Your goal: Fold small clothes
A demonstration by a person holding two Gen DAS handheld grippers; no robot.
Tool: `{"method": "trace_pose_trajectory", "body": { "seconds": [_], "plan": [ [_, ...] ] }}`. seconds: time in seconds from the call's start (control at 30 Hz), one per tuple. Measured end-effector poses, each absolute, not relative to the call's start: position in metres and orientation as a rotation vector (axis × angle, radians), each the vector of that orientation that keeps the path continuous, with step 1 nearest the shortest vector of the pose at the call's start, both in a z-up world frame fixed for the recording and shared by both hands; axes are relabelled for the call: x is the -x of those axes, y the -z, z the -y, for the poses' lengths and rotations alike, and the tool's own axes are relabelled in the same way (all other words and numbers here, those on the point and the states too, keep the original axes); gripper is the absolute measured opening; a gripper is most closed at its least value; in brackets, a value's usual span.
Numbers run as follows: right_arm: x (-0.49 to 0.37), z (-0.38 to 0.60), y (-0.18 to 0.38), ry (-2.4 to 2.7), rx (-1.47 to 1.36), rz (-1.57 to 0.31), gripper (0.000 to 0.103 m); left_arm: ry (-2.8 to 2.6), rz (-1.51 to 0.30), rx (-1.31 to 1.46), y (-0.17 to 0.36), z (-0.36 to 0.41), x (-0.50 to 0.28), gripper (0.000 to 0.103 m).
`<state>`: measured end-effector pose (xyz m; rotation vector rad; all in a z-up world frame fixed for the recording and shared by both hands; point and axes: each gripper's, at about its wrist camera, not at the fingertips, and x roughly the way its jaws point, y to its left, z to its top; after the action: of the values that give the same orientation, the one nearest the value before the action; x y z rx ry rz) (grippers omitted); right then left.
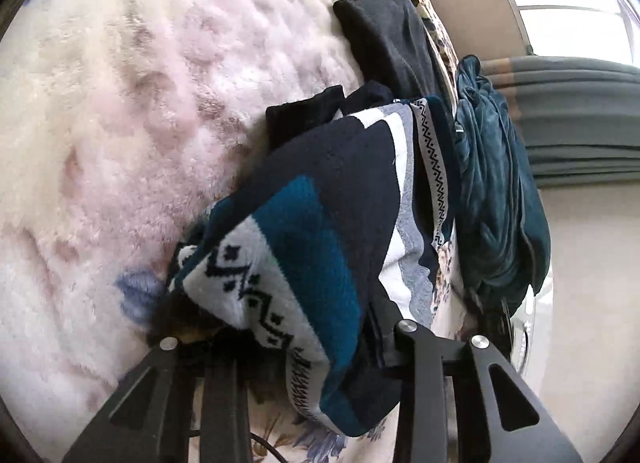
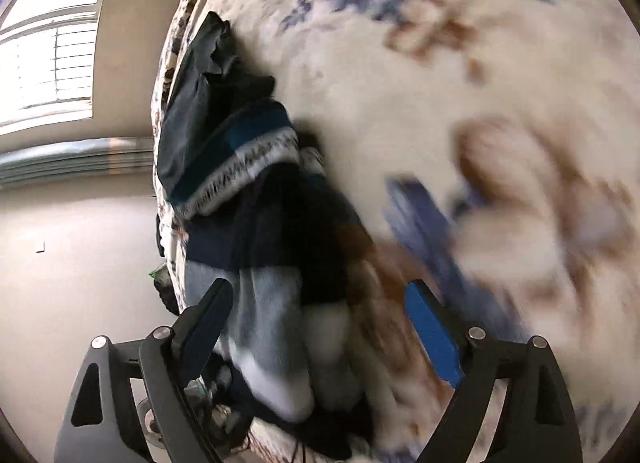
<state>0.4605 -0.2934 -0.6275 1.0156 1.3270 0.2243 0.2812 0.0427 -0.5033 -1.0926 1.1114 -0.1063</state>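
Left gripper [image 1: 304,343] pinches the patterned knit garment [image 1: 312,231] to anchor it, I'd guess, while the right gripper [image 2: 320,303] stands spread.

One patterned knit garment [image 1: 304,231], one teal velvet garment [image 1: 496,191], one dark garment [image 1: 388,39], one blanket [image 1: 120,123].

Readable text: none — no words, brand names or numbers can be made out in either view.
Patterned sweater [image 1: 304,231]: woven zigzag and diamond bands only — ornament, not lettering.
Fleece blanket [image 1: 120,103]: flower print, no writing.
Right wrist view: blurred, nothing legible.
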Motion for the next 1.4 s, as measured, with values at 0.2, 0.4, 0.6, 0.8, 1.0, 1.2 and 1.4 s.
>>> {"method": "trace_pose_trajectory", "body": {
  "seconds": [0.2, 0.4, 0.6, 0.8, 1.0, 1.2, 1.4],
  "plan": [
    [-0.536, 0.268, 0.669, -0.337, -1.028, -1.351, 0.083, 0.111, -1.116, 1.109, 0.508, -0.04, -0.275, 0.03],
    [-0.515, 0.262, 0.649, -0.309, -1.035, -1.326, 0.014, 0.25, -1.207, 1.007, 0.503, -0.045, -0.287, 0.03],
    [-0.386, 0.295, 0.624, -0.137, -1.3, -1.215, 0.013, 0.479, -1.322, 0.737, 0.479, -0.031, -0.341, 0.03],
    [-0.331, 0.313, 0.617, -0.014, -1.279, -1.255, 0.029, 0.524, -1.412, 0.666, 0.488, -0.024, -0.363, 0.056],
    [-0.35, 0.34, 0.568, -0.031, -0.949, -1.308, 0.075, 0.443, -1.359, 0.958, 0.512, -0.032, -0.324, 0.076],
    [-0.426, 0.349, 0.592, -0.237, -0.963, -1.323, 0.079, 0.435, -1.316, 1.098, 0.533, -0.001, -0.303, 0.076],
    [-0.513, 0.299, 0.661, -0.556, -0.855, -1.566, 0.079, 0.458, -1.262, 1.072, 0.531, 0.014, -0.313, 0.074]
  ]
}}
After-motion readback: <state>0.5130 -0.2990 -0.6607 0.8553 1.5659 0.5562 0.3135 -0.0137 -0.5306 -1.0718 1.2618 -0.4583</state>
